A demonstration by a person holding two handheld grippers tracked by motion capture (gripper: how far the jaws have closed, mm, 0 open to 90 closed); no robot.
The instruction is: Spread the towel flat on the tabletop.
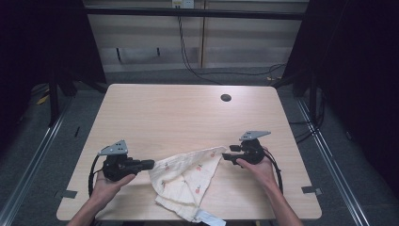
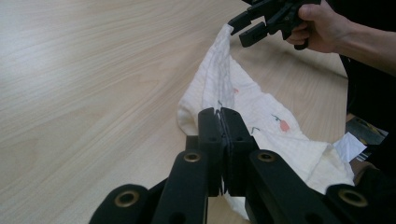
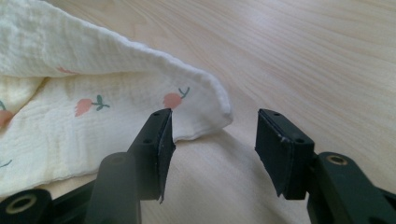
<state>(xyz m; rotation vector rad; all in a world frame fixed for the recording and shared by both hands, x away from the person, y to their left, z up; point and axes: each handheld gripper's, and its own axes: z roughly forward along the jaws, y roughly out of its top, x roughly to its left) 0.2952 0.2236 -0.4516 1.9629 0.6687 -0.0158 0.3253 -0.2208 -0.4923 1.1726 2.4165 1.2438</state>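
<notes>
- At the left of the high view, the left gripper (image 1: 149, 164) is held low over the table (image 1: 188, 113) in the person's left hand (image 1: 110, 181), pointing toward the middle.
- Its jaws are seen pressed flat together in the left gripper view, with an edge of the cloth (image 2: 261, 126) pinched between them.
- Between the two grippers, the cream cloth (image 1: 188, 181), printed with small red motifs, is spread in a rumpled, roughly triangular shape near the table's front edge; one end hangs over that edge.
- A corner of the cloth (image 3: 205, 107) is drawn out toward the right gripper and lies just off the table surface.
- At the right, the right gripper (image 1: 226, 157) is held in the right hand (image 1: 261, 167), pointing left at that corner.
- Its jaws are parted, about half open; the corner lies just ahead of the left-hand pad in the right gripper view, and no pad is pressed on it.
</notes>
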